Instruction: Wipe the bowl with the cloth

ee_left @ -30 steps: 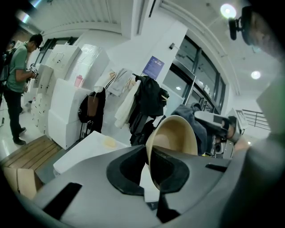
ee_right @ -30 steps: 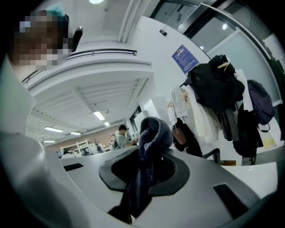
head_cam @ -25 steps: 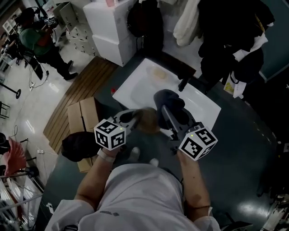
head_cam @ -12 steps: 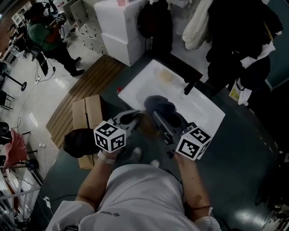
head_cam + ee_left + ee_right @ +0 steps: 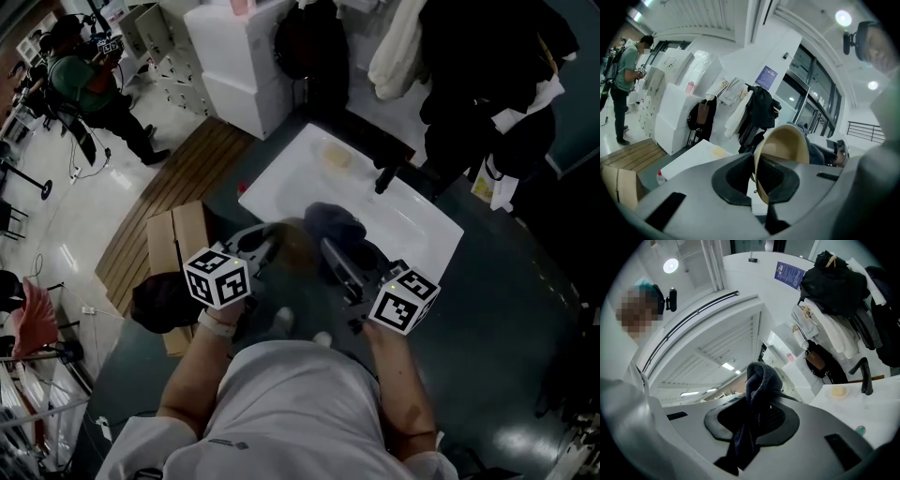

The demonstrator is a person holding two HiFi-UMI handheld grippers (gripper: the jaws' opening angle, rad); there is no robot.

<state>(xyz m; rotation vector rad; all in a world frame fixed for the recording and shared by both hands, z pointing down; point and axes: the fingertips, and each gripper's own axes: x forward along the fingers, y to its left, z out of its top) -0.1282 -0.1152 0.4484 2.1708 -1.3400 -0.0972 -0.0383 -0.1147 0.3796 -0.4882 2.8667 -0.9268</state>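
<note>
In the head view my left gripper [image 5: 269, 246] is shut on the rim of a tan bowl [image 5: 298, 246], held in the air over the near edge of the white sink top [image 5: 281, 183]. The left gripper view shows the bowl [image 5: 786, 145] tilted on edge, its rim clamped in the gripper [image 5: 757, 180]. My right gripper [image 5: 334, 255] is shut on a dark blue cloth [image 5: 333, 222], which bunches right beside the bowl. In the right gripper view the cloth [image 5: 758, 377] rises out of the gripper [image 5: 752, 425] and hangs down below it.
A black faucet [image 5: 383, 176] and a yellowish sponge [image 5: 336, 156] sit on the sink top. A cardboard box [image 5: 173, 234], a black bag [image 5: 161, 300] and wooden slats [image 5: 187, 173] lie on the left. White cabinets [image 5: 234, 56] and hanging clothes [image 5: 487, 66] stand behind. A person [image 5: 89, 89] is far left.
The right gripper with the cloth has drawn left, closer to the bowl. The left gripper has shifted slightly left and up with the bowl still in it.
</note>
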